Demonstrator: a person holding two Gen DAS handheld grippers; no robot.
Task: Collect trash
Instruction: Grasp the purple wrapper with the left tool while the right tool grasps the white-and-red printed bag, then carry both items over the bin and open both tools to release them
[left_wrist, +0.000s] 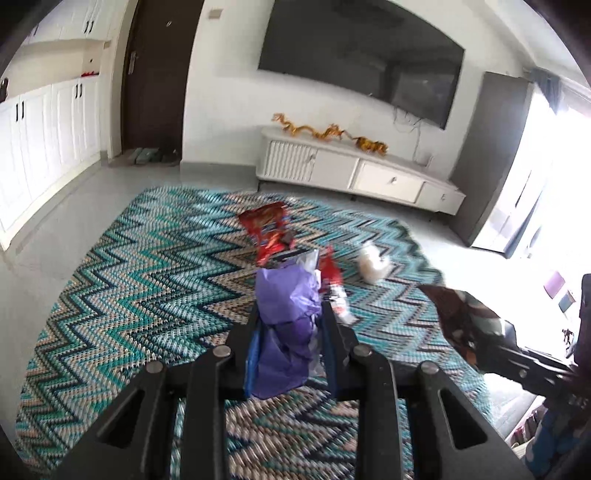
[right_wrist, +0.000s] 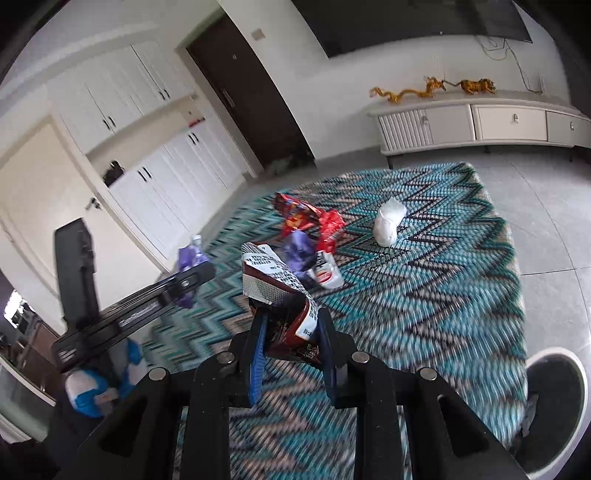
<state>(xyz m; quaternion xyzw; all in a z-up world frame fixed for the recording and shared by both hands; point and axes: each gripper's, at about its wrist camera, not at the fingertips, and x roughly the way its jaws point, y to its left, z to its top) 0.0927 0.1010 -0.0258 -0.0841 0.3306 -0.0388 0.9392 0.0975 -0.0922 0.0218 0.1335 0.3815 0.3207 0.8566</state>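
My left gripper (left_wrist: 290, 314) is shut on a crumpled purple wrapper (left_wrist: 286, 314), held up above the zigzag rug (left_wrist: 147, 288). My right gripper (right_wrist: 291, 317) is shut on a dark brown snack bag (right_wrist: 280, 291) with a white printed back; the same bag (left_wrist: 461, 317) shows at the right of the left wrist view. On the rug lie a red snack bag (left_wrist: 267, 230), a smaller red and white wrapper (left_wrist: 334, 284) and a crumpled white tissue (left_wrist: 373, 264). From the right wrist view I see the red bag (right_wrist: 297, 216), another purple wrapper (right_wrist: 301, 249) on the rug, the white wrapper (right_wrist: 327, 273) and the tissue (right_wrist: 388, 221).
A low white TV cabinet (left_wrist: 362, 171) with golden dragon figures (left_wrist: 328, 133) stands against the far wall under a wall television (left_wrist: 365, 55). White cupboards (left_wrist: 40, 136) and a dark door (left_wrist: 155, 74) are at the left. A black bin (right_wrist: 554, 402) sits at the lower right.
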